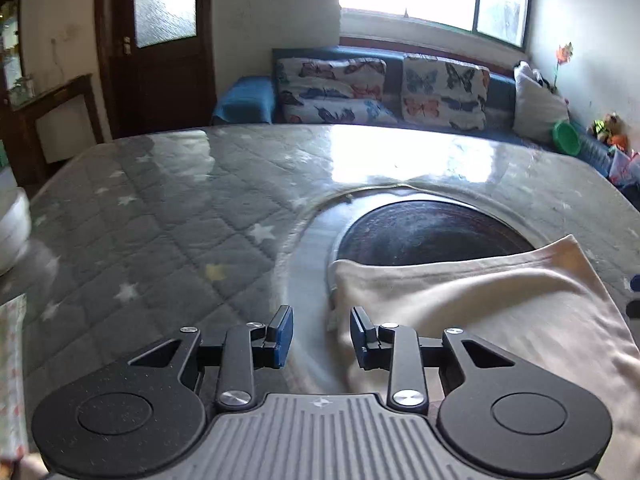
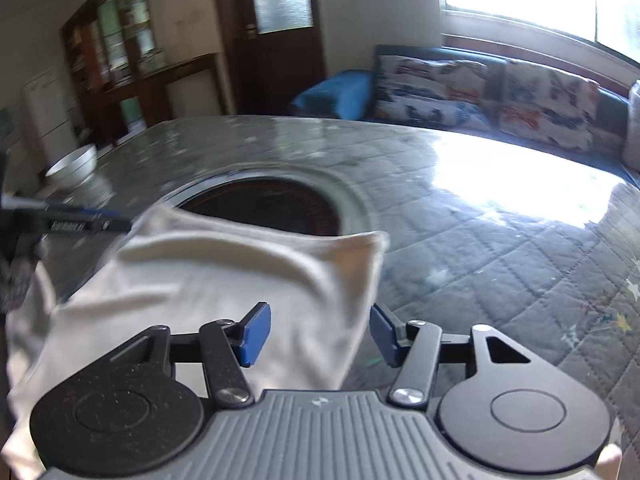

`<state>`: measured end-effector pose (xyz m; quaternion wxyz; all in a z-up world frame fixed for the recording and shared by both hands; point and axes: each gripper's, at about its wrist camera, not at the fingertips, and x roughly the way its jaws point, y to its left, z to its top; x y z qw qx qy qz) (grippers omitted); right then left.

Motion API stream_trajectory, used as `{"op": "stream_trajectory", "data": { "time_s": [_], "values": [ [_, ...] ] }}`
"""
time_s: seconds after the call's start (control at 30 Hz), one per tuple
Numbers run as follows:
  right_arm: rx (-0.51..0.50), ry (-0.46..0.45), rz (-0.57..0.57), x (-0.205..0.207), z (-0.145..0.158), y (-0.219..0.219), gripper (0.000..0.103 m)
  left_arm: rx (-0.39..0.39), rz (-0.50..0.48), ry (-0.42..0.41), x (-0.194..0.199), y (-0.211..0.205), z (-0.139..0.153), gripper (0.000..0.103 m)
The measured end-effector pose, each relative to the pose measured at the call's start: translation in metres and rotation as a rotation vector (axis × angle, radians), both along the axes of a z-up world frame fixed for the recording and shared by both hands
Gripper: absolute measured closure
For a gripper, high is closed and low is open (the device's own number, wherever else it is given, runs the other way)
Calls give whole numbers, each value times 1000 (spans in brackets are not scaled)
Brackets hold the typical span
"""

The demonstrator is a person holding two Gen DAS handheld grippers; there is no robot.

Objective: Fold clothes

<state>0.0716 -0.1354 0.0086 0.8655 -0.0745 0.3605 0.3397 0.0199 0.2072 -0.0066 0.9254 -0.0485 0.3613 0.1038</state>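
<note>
Tabletop (image 1: 160,208) stretches wide and bare across the left and far side of the left wrist view — plenty of room. The cream garment (image 1: 480,304) lies lower right, its long axis running toward the right edge, overlapping the dark round inset (image 1: 432,232). Left gripper (image 1: 322,334) tilts downward, jaws parted, empty, at the cloth's left edge. Right gripper (image 2: 320,334) — jaws apart over the cloth's right edge, pads clear.
</note>
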Motion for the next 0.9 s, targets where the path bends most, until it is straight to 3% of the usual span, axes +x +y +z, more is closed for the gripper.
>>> {"op": "stream_trajectory", "data": {
  "time_s": [0.13, 0.23, 0.33, 0.47, 0.73, 0.9],
  "values": [
    [3, 23, -54, 31, -11, 7, 57, 14, -30, 26, 21, -2, -9, 71],
    [3, 39, -69, 47, -19, 10, 63, 28, -41, 35, 30, -3, -15, 79],
    [6, 51, -74, 55, -25, 12, 75, 28, -56, 24, 34, -3, -16, 93],
    [-12, 34, -65, 60, -31, 19, 96, 76, -83, 7, 43, -5, -15, 96],
    [-48, -57, -94, 70, -25, 29, 99, 78, -84, -27, 72, 1, -14, 96],
    [-76, -42, -114, 86, -30, 33, 98, 74, -77, -25, 87, 3, -21, 92]
  ]
}}
